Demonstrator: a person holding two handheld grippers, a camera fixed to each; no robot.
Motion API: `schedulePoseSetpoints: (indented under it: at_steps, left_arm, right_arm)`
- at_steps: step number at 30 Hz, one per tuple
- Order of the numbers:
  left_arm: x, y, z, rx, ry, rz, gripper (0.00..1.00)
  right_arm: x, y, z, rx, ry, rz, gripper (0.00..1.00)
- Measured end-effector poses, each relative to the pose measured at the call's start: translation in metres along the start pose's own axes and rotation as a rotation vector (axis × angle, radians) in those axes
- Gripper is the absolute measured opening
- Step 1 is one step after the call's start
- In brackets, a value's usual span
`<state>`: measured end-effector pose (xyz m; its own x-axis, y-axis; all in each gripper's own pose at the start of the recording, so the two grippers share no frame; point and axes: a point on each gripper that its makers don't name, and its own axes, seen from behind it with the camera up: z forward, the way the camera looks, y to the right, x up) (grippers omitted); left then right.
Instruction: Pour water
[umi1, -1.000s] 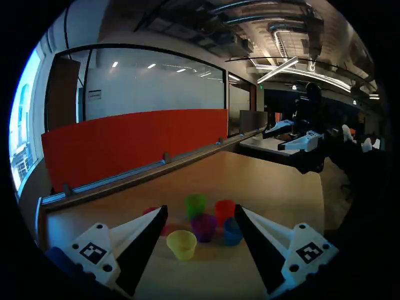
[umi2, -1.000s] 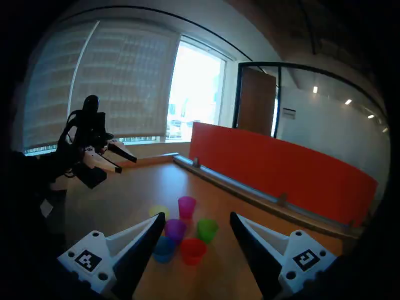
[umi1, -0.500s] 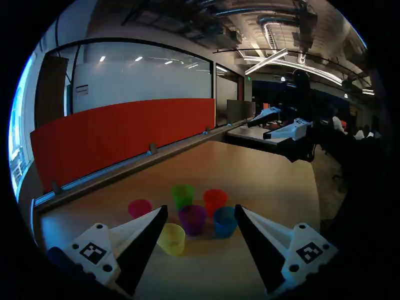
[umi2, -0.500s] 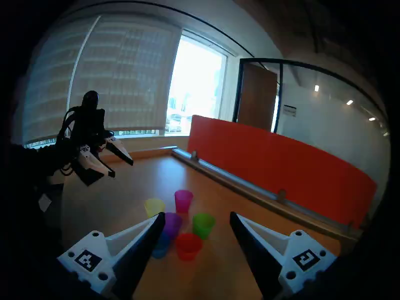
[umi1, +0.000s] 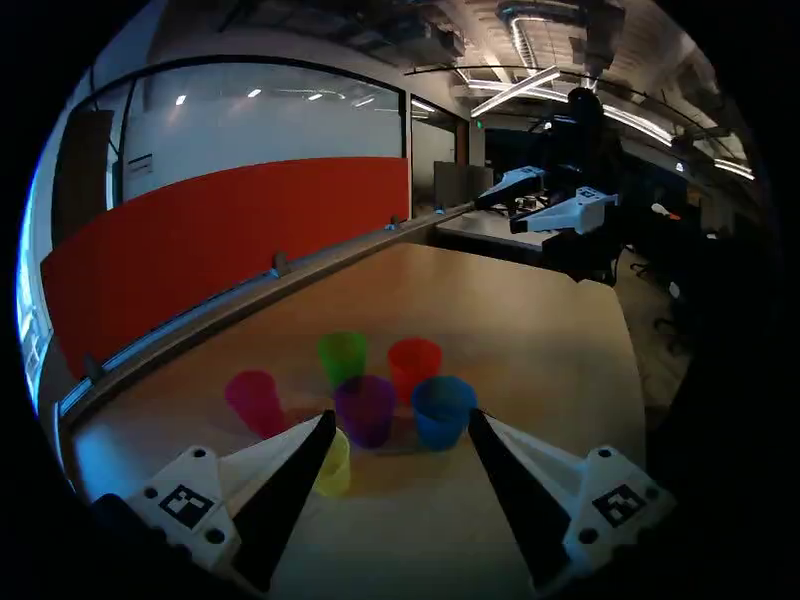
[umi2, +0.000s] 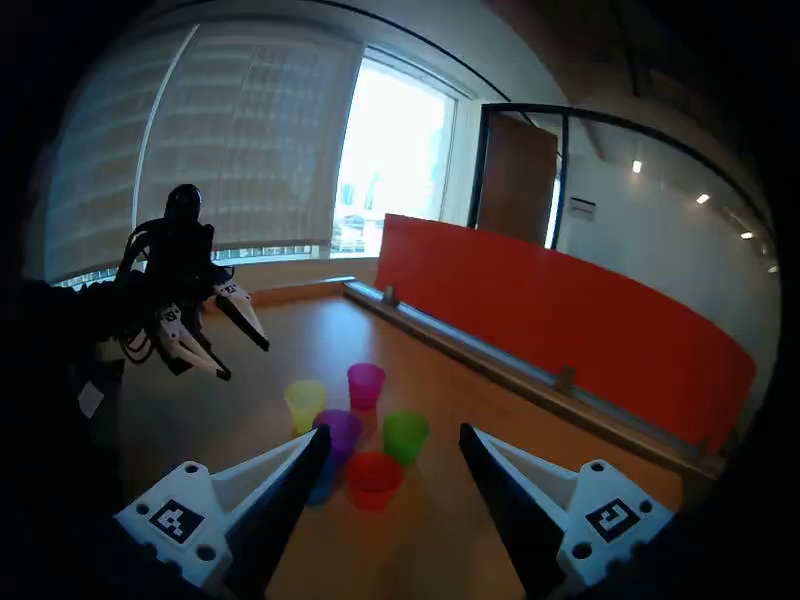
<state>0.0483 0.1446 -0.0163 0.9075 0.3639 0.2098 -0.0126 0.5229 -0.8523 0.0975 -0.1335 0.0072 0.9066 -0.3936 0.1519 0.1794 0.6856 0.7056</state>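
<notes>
In the left gripper view, the left gripper (umi1: 399, 418) hangs over the table (umi1: 540, 340) with its tongs spread wide, clear of the cups. Six cups stand clustered at 12 o'clock, just ahead of the fingertips. The purple cup (umi1: 365, 408) is in the middle, with the green cup (umi1: 342, 357) at 11 o'clock from it, the red cup (umi1: 414, 365) at 1, the blue cup (umi1: 442, 410) at 3 and the pink cup (umi1: 254, 400) at 9. The yellow cup (umi1: 336, 465) at 7 is partly behind the left finger. The right gripper (umi1: 496, 217) hovers far off at 1 o'clock, tongs spread.

In the right gripper view, that gripper (umi2: 394, 432) is also spread, with the cups at 12 o'clock. The left gripper (umi2: 248, 362) hangs at 10 o'clock, angled down toward them. An orange divider (umi2: 560, 310) edges the table. Whether any cup holds water cannot be told.
</notes>
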Motion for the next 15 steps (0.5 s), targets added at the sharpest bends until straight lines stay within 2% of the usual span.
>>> schedulePoseSetpoints:
  at_steps: [5, 15]
  left_arm:
    - [-0.009, 0.008, 0.012, -0.041, -0.031, -0.003, 0.99]
    - [-0.022, 0.016, 0.035, -0.087, -0.079, 0.013, 0.99]
  right_arm:
    - [-0.005, 0.003, 0.003, -0.001, -0.011, 0.005, 1.0]
    - [-0.015, 0.009, 0.011, -0.002, -0.028, 0.015, 1.0]
